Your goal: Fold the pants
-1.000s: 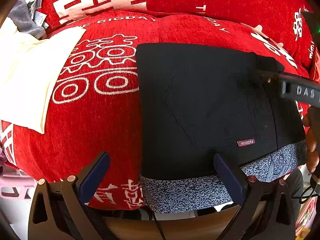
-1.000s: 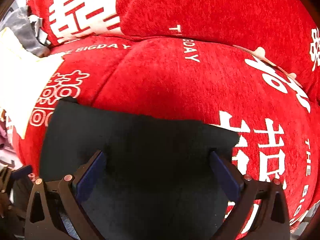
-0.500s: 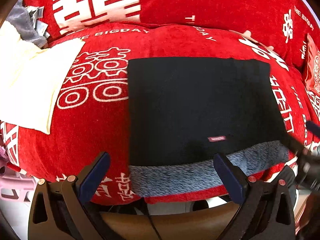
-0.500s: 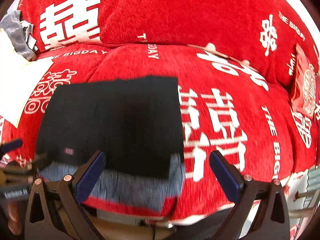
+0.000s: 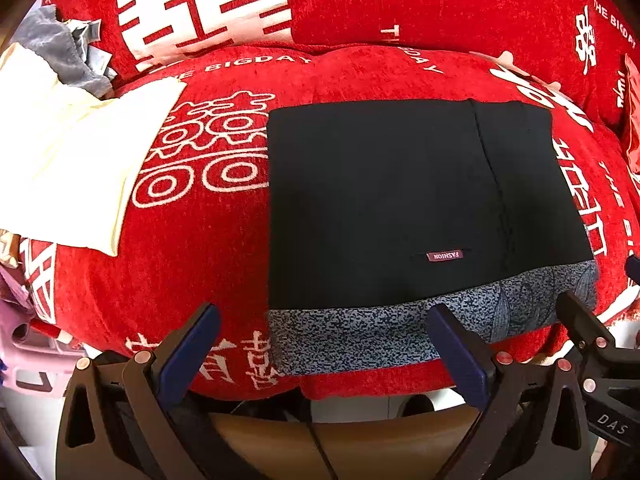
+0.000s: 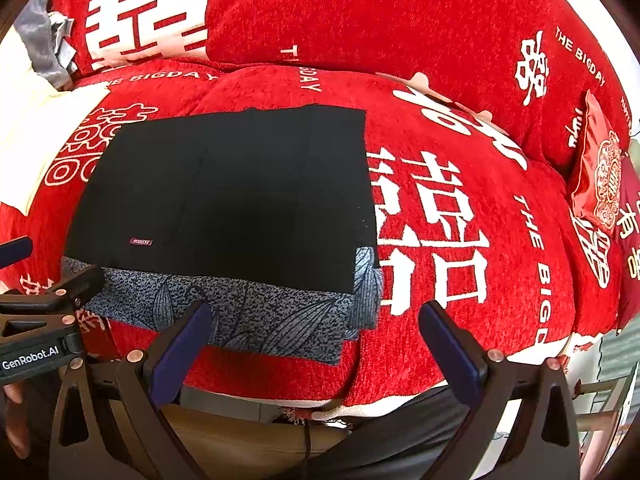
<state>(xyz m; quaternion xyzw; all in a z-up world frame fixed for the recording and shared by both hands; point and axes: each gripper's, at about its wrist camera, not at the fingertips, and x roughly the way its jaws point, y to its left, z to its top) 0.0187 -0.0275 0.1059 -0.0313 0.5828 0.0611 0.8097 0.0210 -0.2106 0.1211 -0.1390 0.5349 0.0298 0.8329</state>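
folded black pants [image 5: 392,200] flat on red sofa cushion [image 5: 192,264] (fold looks done); left gripper [image 5: 320,348] wide, empty | right gripper [image 6: 316,340] wide, empty

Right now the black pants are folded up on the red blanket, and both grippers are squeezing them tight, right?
Not quite. The black pants do lie folded on the red blanket, but neither gripper squeezes them. Both wrist views show the left gripper and the right gripper open, held back at the near edge and holding nothing.
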